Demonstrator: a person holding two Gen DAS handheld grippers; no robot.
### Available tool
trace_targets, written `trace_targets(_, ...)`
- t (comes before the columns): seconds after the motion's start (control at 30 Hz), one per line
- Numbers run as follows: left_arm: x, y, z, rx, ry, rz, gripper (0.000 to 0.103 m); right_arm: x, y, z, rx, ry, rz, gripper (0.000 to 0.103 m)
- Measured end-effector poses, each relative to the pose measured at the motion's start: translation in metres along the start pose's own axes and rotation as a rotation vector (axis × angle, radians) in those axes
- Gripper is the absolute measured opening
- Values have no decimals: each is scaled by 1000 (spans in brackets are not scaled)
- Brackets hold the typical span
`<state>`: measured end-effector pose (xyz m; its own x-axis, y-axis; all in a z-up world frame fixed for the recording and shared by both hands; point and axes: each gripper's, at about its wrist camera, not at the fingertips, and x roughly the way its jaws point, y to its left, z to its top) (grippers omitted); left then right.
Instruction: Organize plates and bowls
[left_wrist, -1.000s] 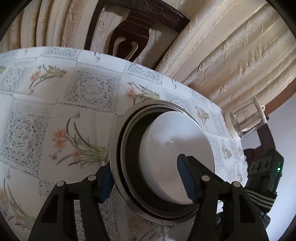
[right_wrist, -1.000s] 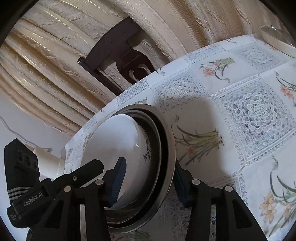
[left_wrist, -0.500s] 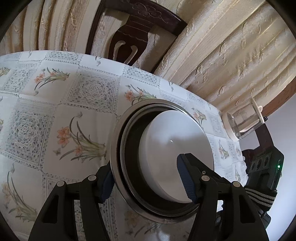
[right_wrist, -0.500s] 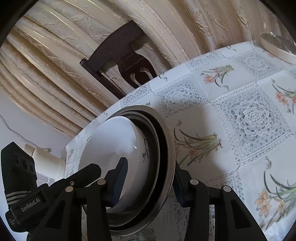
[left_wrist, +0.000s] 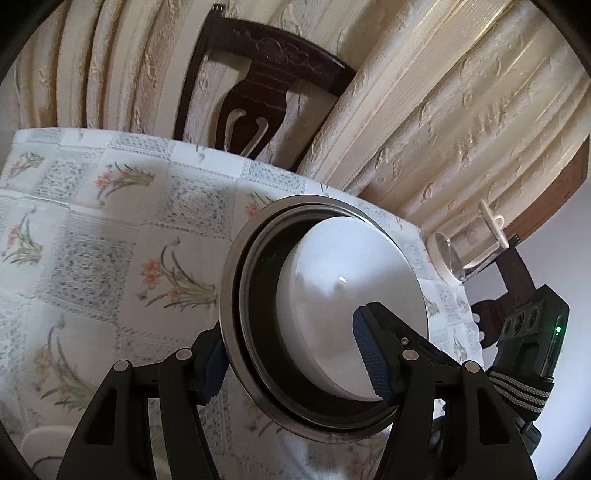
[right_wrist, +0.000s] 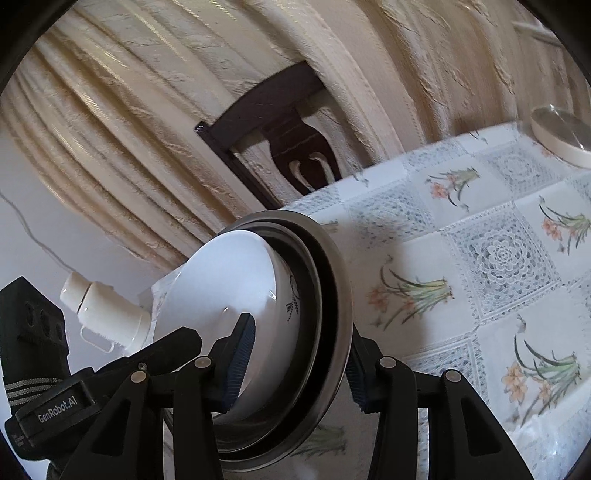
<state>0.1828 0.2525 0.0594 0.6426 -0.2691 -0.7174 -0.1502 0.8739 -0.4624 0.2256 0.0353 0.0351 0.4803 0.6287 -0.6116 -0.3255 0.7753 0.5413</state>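
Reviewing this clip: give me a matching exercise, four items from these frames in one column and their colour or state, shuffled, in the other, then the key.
Items
1. steel plate
2. white bowl
3. chair
4. glass jar

States
A. dark wood, standing behind the table against the curtain
B. clear, at the table's far edge
C. nested inside a metal dish, plain white inside
D. shiny rim gripped on opposite sides by the left gripper and right gripper

Pairs: 1-D, 2-C, 3-A, 4-B
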Motion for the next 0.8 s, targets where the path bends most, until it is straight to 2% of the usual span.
trace_targets(0.33,-51,5,-18,5,-36,28,64,-22,31,-26,-56,11,42,49)
trace_targets(0.8,-119,20,-68,8,-57,15,64,-57,71,-75,-94,19,64,49)
